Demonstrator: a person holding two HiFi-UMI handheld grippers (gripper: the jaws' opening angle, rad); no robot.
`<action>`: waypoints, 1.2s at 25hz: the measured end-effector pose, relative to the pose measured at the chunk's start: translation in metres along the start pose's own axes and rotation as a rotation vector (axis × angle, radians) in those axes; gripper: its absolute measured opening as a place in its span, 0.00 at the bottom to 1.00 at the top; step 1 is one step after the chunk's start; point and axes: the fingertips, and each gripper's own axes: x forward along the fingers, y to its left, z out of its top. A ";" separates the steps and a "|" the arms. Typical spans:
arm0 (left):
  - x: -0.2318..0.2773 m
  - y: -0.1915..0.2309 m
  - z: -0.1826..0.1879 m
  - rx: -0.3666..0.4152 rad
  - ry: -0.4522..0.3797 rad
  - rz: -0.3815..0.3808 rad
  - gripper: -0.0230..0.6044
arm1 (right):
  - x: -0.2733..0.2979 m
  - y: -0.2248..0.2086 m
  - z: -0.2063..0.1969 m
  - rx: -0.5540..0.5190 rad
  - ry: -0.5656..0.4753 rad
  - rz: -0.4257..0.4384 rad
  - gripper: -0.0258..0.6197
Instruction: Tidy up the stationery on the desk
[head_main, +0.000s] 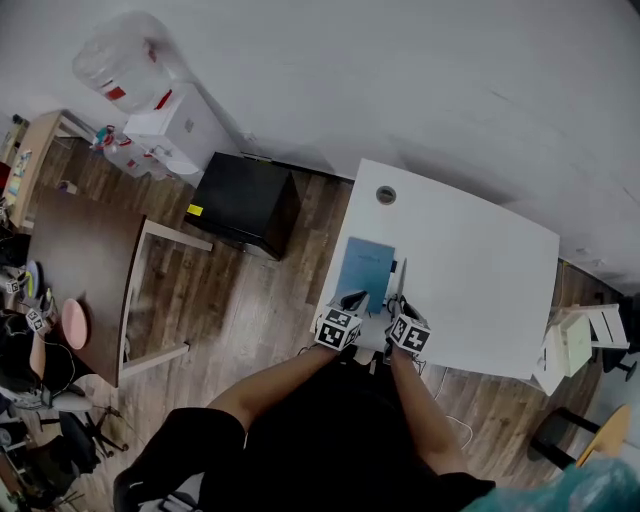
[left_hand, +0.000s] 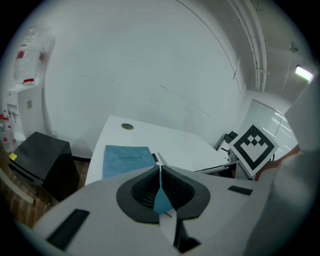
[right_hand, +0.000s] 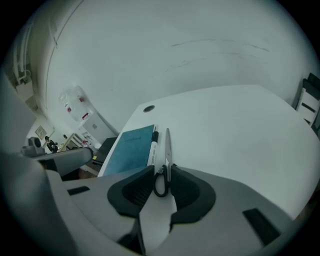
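A blue notebook (head_main: 363, 268) (left_hand: 126, 159) (right_hand: 131, 150) lies near the left edge of the white desk (head_main: 470, 270). A black-and-white pen (right_hand: 152, 147) lies along its right side. Scissors (right_hand: 167, 150) (head_main: 399, 281) lie parallel to the pen, blades pointing away from me. My left gripper (head_main: 352, 301) (left_hand: 160, 175) hangs over the notebook's near end, shut and empty. My right gripper (head_main: 397, 309) (right_hand: 161, 180) is at the scissors' black handle. The handle loop fills the narrow gap between its jaws. Whether the pads press on it is unclear.
A round cable hole (head_main: 386, 195) sits at the desk's far left corner. A black cabinet (head_main: 245, 200) and a water dispenser (head_main: 175, 130) stand left of the desk, with a brown table (head_main: 85, 280) further left. White shelving (head_main: 575, 345) stands off the desk's right end.
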 end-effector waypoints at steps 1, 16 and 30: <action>0.000 -0.003 0.003 -0.012 -0.011 -0.007 0.07 | -0.006 0.002 0.001 -0.003 -0.009 0.009 0.19; -0.032 -0.122 0.071 0.119 -0.155 -0.029 0.07 | -0.153 -0.012 0.050 -0.229 -0.259 0.158 0.11; -0.114 -0.365 0.089 0.221 -0.495 0.089 0.07 | -0.383 -0.064 0.052 -0.388 -0.612 0.325 0.10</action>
